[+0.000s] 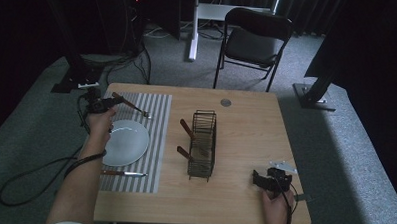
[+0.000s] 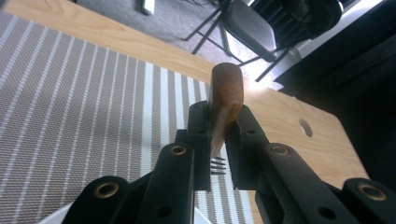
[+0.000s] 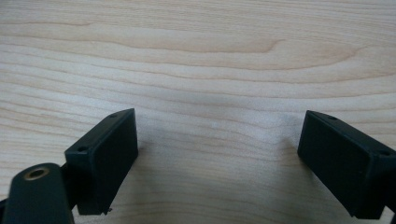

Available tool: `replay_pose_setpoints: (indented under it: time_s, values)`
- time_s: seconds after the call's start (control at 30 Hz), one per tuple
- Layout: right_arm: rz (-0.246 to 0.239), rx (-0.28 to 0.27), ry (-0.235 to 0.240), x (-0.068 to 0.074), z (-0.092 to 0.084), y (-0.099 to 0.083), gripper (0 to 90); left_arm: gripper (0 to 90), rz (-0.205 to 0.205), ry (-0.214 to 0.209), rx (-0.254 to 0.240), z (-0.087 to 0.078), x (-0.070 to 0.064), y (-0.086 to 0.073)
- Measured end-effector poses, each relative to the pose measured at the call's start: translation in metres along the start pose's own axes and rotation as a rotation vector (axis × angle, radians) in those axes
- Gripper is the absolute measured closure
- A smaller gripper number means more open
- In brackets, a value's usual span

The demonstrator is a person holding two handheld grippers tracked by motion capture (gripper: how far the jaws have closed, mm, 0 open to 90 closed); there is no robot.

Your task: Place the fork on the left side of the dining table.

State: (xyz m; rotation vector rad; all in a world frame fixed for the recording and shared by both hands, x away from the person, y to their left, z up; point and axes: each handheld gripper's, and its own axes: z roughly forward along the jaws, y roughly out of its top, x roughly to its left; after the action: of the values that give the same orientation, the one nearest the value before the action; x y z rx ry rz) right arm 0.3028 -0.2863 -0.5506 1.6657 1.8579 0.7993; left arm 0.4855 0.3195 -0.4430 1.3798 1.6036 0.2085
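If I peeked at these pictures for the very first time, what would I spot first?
Probably the fork with the wooden handle, pinched in the left hand-held gripper above the far end of the striped placemat. Next, the white plate on that mat, with a knife lying on the mat's near end. Then the black wire rack in the middle of the table, two wooden handles poking out its side.
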Motion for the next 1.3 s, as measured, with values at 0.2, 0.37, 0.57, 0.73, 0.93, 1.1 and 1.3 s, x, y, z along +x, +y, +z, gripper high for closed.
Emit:
replay_pose_setpoints:
  time_s: [0.2,0.37,0.57,0.73,0.93,1.1,1.3]
  values:
    - [-0.001,-0.001,0.000,0.000,0.000,0.000,11.8,80.6,-0.050,-0.020,-0.011,0.004,0.010,-0.004]
    - [0.000,-0.001,-0.001,0.000,0.000,0.000,11.8,80.6,-0.079,-0.026,-0.013,0.008,0.017,-0.008]
    - [0.000,-0.001,-0.001,0.000,0.000,0.000,11.8,80.5,-0.096,-0.055,-0.002,0.015,0.020,-0.010]
    - [0.001,-0.001,-0.001,0.000,0.000,0.000,11.8,80.2,-0.108,-0.059,0.002,0.020,0.027,-0.015]
    - [0.000,-0.001,-0.001,0.000,0.000,0.000,11.8,66.0,-0.076,0.026,0.016,0.023,0.031,-0.017]
    - [0.001,-0.001,-0.001,0.000,0.000,0.000,11.8,55.9,-0.018,0.075,0.035,0.028,0.032,-0.019]
    - [0.001,-0.001,-0.001,0.000,0.000,0.000,11.8,42.6,-0.057,0.185,0.073,0.035,0.036,-0.023]
